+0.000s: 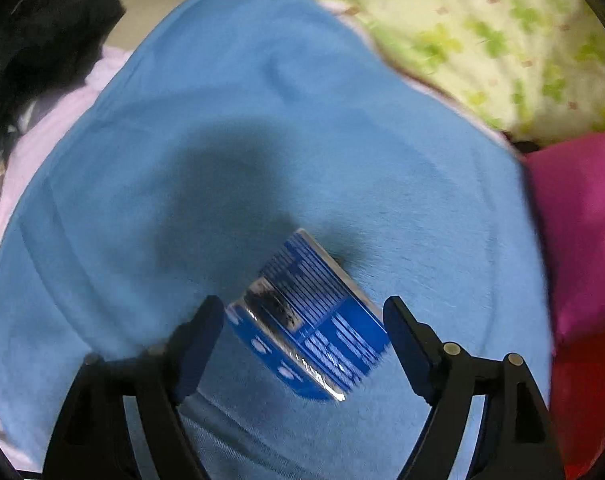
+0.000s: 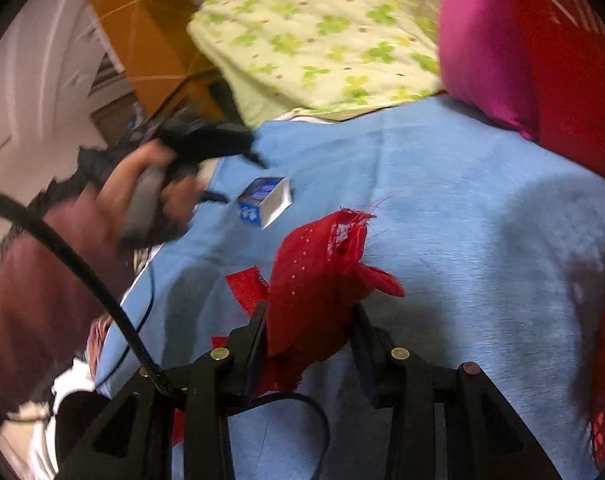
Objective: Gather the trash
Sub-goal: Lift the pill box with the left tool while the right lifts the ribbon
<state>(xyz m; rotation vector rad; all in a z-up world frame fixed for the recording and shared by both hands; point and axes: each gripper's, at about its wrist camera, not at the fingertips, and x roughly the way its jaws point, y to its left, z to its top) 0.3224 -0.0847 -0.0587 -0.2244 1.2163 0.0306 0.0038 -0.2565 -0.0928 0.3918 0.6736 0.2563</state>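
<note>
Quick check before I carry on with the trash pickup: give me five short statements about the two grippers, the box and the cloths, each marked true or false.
1. The right gripper is shut on the red cloth scrap. True.
2. The left gripper grips the blue box. False: its pads stand clear of the box on both sides.
3. The blue box lies on the light blue cloth. True.
4. The box is red. False: it is blue and white.
5. A green-flowered fabric lies beyond the blue cloth. True.
</note>
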